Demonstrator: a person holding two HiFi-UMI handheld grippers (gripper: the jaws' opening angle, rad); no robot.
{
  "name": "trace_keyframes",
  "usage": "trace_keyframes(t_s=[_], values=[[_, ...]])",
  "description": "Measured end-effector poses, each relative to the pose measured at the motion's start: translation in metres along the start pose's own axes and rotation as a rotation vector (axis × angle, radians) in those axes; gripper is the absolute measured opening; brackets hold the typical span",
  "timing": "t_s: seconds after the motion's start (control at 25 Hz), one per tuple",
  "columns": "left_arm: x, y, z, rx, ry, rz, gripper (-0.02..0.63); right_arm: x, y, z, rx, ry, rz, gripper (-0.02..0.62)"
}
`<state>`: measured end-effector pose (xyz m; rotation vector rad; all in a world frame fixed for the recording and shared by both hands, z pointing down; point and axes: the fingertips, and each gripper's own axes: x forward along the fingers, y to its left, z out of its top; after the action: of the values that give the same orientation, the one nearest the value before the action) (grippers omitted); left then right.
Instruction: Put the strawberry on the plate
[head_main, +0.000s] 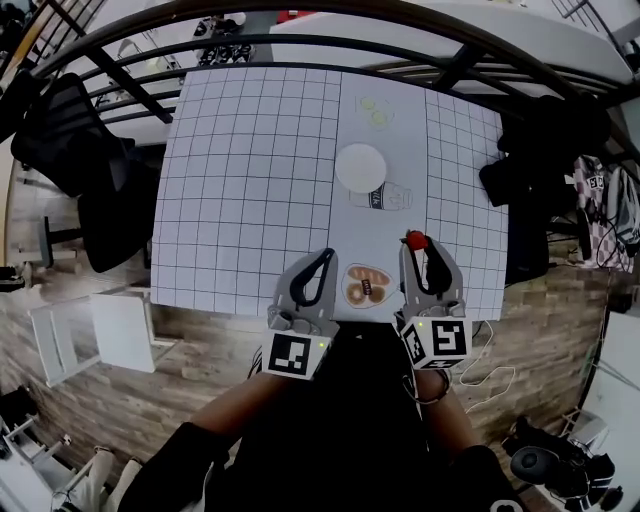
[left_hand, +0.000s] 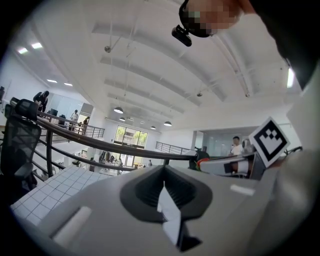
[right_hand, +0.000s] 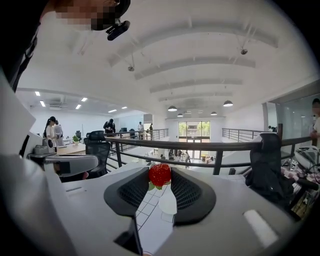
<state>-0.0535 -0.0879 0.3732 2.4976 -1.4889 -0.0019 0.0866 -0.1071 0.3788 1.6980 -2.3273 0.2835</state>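
A red strawberry (head_main: 415, 240) is pinched at the tips of my right gripper (head_main: 416, 246), raised over the near right part of the gridded table. In the right gripper view the strawberry (right_hand: 160, 174) sits between the dark pads (right_hand: 186, 190), green leaves hanging below it. The round white plate (head_main: 360, 167) lies further out at mid-table, bare. My left gripper (head_main: 322, 258) hovers at the near edge, jaws together and holding nothing. In the left gripper view its pads (left_hand: 148, 189) meet, and the strawberry (left_hand: 202, 162) shows off to the right.
A small dish of brown pastries (head_main: 367, 285) sits between the two grippers at the near edge. A clear cup (head_main: 382, 198) lies just below the white plate, and pale slices (head_main: 375, 112) lie near the far edge. Black chairs (head_main: 75, 140) and a railing surround the table.
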Motion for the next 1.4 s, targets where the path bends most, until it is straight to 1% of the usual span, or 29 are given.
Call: trace_keyframes(t_s=[0.32,0.48,0.64,0.88,1.04,1.24,1.4], values=[[0.032,0.009,-0.003,-0.004,0.032,0.048,0.009,0.048,-0.009,-0.014,-0.003,0.041,0.056,0.137],[0.048,0.009,-0.011,0.024,0.036,0.065,0.009,0.072,-0.015,-0.018,-0.015,0.054,0.094,0.137],[0.060,0.007,-0.021,0.052,0.063,0.065,0.009,0.095,-0.027,-0.028,-0.006,0.068,0.104,0.137],[0.080,0.014,-0.032,0.034,0.115,0.087,0.009,0.132,-0.035,-0.046,-0.004,0.115,0.140,0.137],[0.095,0.019,-0.034,0.040,0.115,0.100,0.009,0.159,-0.043,-0.058,-0.007,0.135,0.163,0.137],[0.107,0.024,-0.045,0.019,0.145,0.118,0.009,0.187,-0.050,-0.083,-0.029,0.188,0.170,0.137],[0.113,0.025,-0.055,0.010,0.178,0.128,0.009,0.206,-0.051,-0.107,-0.035,0.230,0.192,0.137]])
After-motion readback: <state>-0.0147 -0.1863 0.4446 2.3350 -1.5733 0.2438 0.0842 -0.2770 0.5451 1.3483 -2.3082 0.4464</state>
